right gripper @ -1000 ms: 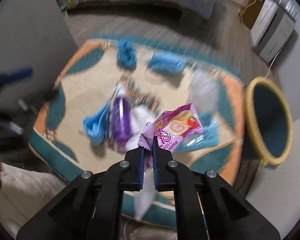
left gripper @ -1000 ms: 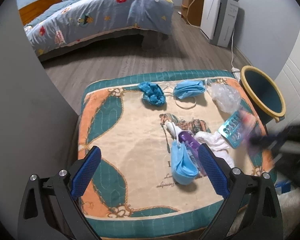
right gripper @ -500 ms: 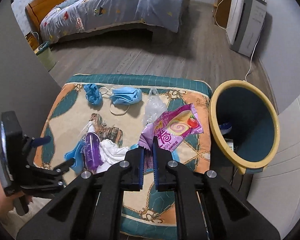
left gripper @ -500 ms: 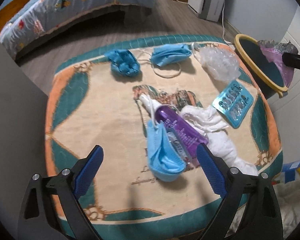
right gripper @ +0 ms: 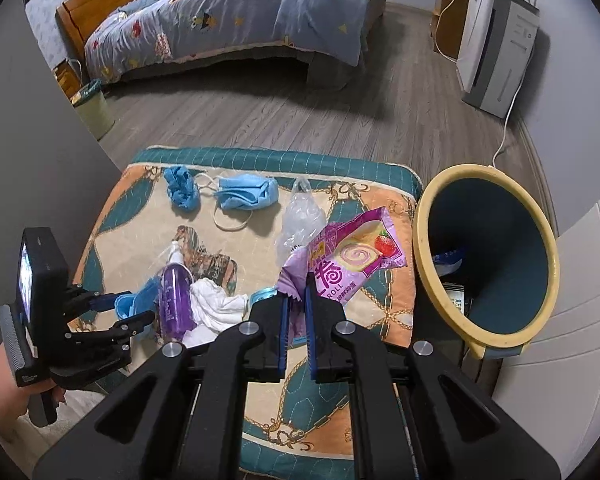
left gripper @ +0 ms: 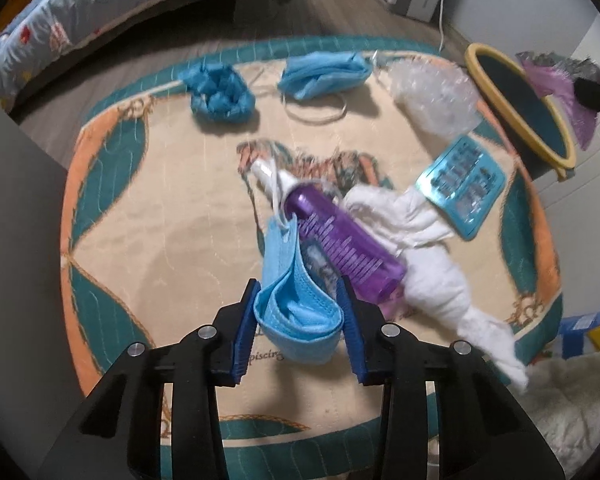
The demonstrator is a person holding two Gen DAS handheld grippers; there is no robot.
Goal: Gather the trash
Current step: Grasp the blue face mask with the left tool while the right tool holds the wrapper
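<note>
My left gripper point(left gripper: 298, 332) points down at a folded blue face mask point(left gripper: 300, 312) on the patterned cushion point(left gripper: 112, 184); its jaws are closing, with both pads against the mask's sides. A purple spray bottle point(left gripper: 340, 240) lies just right of the mask, against a white cloth point(left gripper: 432, 268). My right gripper point(right gripper: 296, 300) is shut on a purple snack wrapper point(right gripper: 352, 252), held above the cushion's right edge beside the yellow-rimmed bin point(right gripper: 422, 248). In the right wrist view the left gripper point(right gripper: 128, 308) shows at the lower left, held by a hand.
On the cushion also lie a teal blister pack point(left gripper: 462, 188), a clear plastic bag point(left gripper: 432, 96), a second blue mask point(left gripper: 324, 74) and a crumpled blue glove point(left gripper: 220, 96). A bed point(right gripper: 240, 20), a small floor bin point(right gripper: 94, 108) and a white appliance point(right gripper: 496, 48) stand beyond.
My left gripper came down over the near blue mask and its jaws narrowed from wide open to the mask's sides. My right gripper carried the wrapper rightward, next to the bin.
</note>
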